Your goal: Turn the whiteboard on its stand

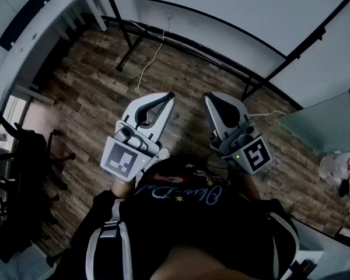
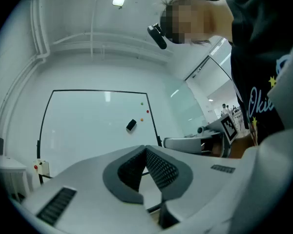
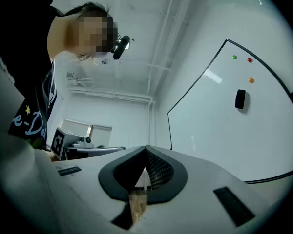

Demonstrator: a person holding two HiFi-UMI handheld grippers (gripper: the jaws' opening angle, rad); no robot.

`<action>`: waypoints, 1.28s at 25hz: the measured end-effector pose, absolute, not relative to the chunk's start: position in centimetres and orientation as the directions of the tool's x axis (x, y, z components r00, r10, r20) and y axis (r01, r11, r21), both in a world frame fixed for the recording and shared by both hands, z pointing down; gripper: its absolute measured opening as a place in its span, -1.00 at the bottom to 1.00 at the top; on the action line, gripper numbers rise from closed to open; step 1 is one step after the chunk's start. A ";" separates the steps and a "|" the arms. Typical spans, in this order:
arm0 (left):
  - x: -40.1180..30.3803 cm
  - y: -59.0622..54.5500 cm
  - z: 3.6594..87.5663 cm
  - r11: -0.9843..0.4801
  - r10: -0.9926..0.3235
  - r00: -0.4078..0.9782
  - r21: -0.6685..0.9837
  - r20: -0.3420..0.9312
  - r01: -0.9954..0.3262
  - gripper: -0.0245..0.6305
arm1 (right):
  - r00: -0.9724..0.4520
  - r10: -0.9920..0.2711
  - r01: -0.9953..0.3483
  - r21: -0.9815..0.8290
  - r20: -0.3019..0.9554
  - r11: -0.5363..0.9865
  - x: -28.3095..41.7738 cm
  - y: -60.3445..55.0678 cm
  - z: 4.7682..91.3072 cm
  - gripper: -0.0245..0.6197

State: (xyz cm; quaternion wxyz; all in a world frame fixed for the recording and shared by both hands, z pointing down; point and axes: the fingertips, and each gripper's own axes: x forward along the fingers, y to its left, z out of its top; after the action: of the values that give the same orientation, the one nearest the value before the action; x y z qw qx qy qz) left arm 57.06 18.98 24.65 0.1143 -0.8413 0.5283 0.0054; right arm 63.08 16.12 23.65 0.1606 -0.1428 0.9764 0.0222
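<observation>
Head view: left hand-held gripper [image 1: 167, 97] and right hand-held gripper [image 1: 208, 97] side by side over the wood floor [image 1: 87, 92]. Both have jaws pressed together with nothing between them. Whiteboard [image 1: 233, 7] stands on its stand [image 1: 123, 37] ahead, apart from both grippers. Black eraser [image 2: 131, 125] sticks to it.

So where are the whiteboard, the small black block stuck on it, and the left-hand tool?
whiteboard [image 2: 88, 126]: left gripper view, bare middle of its white face.
black block [image 2: 131, 125]: left gripper view, its middle.
left tool [image 1: 169, 96]: head view, where its closed tips meet.
</observation>
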 end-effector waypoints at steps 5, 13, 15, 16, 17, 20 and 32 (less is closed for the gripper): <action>57.5 19.1 24.5 -0.408 -0.890 0.434 -0.183 -0.140 -0.895 -0.93 | -0.906 -0.274 -0.287 -0.007 -0.323 0.958 63.8 16.0 23.8 -0.84; 57.8 19.0 24.7 -0.354 -0.916 0.380 -0.184 -0.129 -0.917 -0.93 | -0.899 -0.284 -0.295 -0.019 -0.334 0.955 66.1 15.0 24.3 -0.84; 58.0 19.1 24.8 -0.339 -0.923 0.365 -0.193 -0.123 -0.921 -0.93 | -0.900 -0.279 -0.290 -0.020 -0.335 0.957 66.7 14.8 24.5 -0.84; 58.0 19.2 25.0 -0.329 -0.927 0.355 -0.197 -0.117 -0.924 -0.93 | -0.902 -0.275 -0.284 -0.020 -0.333 0.959 66.9 14.8 24.7 -0.84; 57.9 19.4 25.1 -0.317 -0.933 0.343 -0.202 -0.110 -0.927 -0.93 | -0.905 -0.268 -0.277 -0.021 -0.331 0.961 67.1 14.9 24.9 -0.84; 57.1 20.0 25.2 -0.271 -0.950 0.297 -0.210 -0.101 -0.939 -0.93 | -0.913 -0.248 -0.255 -0.023 -0.324 0.967 67.1 14.8 25.3 -0.84; 53.0 18.9 25.0 -0.204 -0.962 0.234 -0.195 -0.143 -0.959 -0.93 | -0.934 -0.170 -0.176 -0.011 -0.315 0.984 63.0 13.9 25.1 -0.84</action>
State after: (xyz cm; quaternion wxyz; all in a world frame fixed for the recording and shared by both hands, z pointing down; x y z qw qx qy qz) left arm 53.01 18.86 25.00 0.1217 -0.7760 0.6188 -0.0051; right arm 63.01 13.85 25.09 0.1595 -0.0879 0.9832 0.0087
